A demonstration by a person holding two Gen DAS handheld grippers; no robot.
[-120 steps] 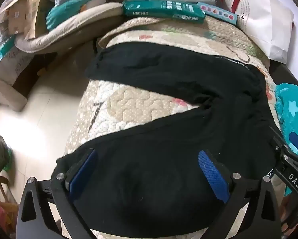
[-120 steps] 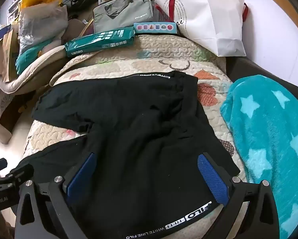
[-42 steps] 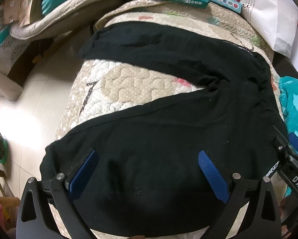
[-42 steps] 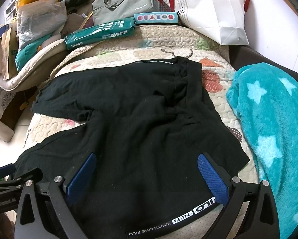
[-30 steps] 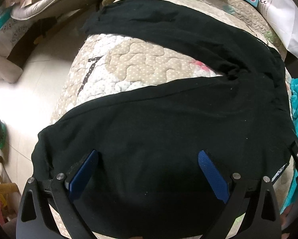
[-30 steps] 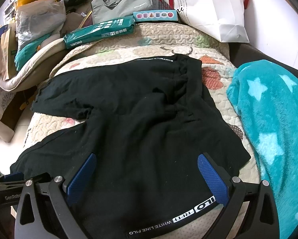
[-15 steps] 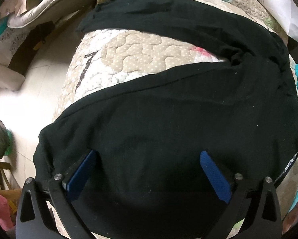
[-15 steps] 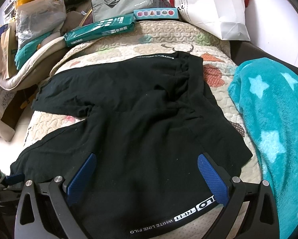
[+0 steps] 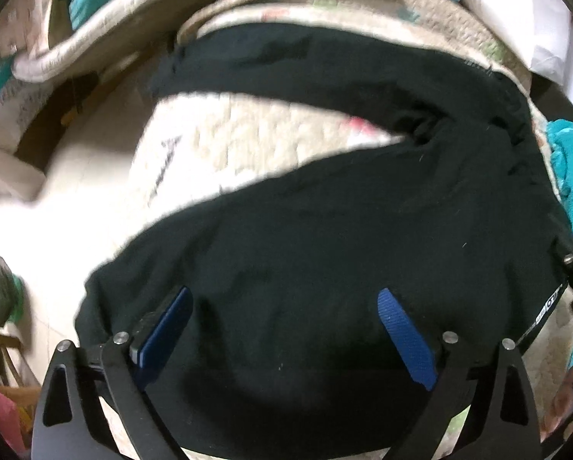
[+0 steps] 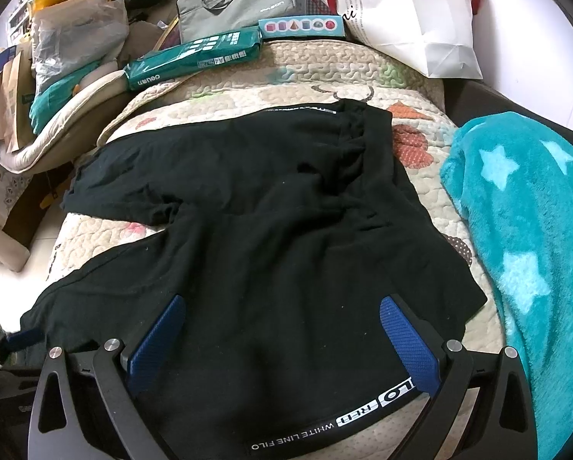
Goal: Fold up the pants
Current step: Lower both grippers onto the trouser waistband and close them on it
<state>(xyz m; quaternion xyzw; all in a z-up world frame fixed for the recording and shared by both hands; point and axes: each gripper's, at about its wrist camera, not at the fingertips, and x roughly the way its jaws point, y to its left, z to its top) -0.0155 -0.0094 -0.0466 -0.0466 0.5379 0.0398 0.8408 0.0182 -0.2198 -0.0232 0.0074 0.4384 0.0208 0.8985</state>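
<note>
Shifted a little since a second ago, the left gripper (image 9: 282,329) now sees more of the far clutter at the top of its blurred view, while the right gripper (image 10: 282,329) has kept its place. Both hover over the black pants (image 10: 255,237), which lie spread flat on the quilt (image 10: 324,73) with the two legs splayed apart to the left. The left gripper's jaws stand wide and are closing slightly; cloth lies below them, but nothing is clamped. The right gripper's jaws also stand wide, holding nothing, above the lettered waistband (image 10: 332,421).

Only the left view shows the bare quilt between the two legs and the pale floor (image 9: 56,230) left of its fingers. Only the right view shows, sharply, the star blanket (image 10: 527,237) to its right, just beside the pants, and beyond the pants a green pack (image 10: 194,59), a grey bag (image 10: 236,0) and a white bag (image 10: 409,11). The left gripper's blue tip peeks in at the right view's lower left edge. Nothing lies on top of the pants.
</note>
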